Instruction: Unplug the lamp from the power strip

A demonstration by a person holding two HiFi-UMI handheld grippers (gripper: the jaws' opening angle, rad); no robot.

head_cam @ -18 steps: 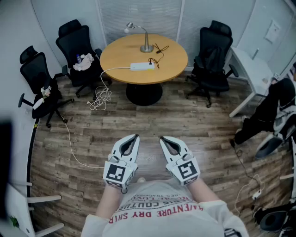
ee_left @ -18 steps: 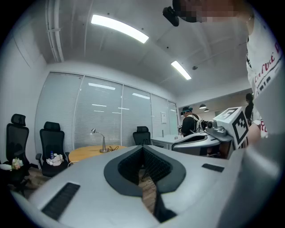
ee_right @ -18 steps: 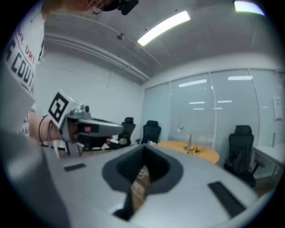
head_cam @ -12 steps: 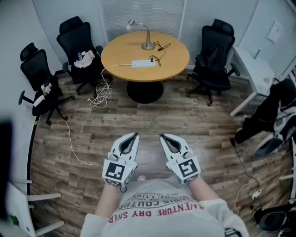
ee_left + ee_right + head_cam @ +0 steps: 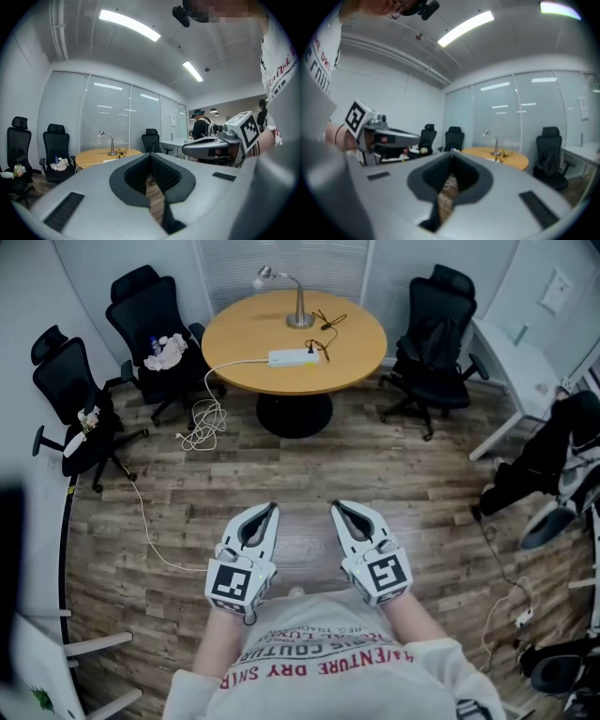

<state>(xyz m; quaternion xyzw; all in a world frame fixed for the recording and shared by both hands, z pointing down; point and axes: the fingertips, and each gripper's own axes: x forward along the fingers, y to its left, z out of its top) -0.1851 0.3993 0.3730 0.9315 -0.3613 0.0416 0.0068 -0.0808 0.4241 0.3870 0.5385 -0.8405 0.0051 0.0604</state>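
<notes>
Hovering well short of the round wooden table point(image 5: 361, 360), left gripper point(image 5: 268, 510) and right gripper point(image 5: 339, 508) are closed, empty; the silver gooseneck lamp point(image 5: 299, 302) and white power strip point(image 5: 292, 357) sit on it.

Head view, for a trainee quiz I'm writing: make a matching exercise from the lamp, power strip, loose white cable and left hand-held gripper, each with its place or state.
1 lamp
2 power strip
3 white cable
4 left hand-held gripper

A coiled on the floor beside the table
B jaws shut, empty, near the person's waist
C at the table's far edge
D near the table's middle

Pairs: 1-C, 2-D, 3-A, 4-B
</notes>
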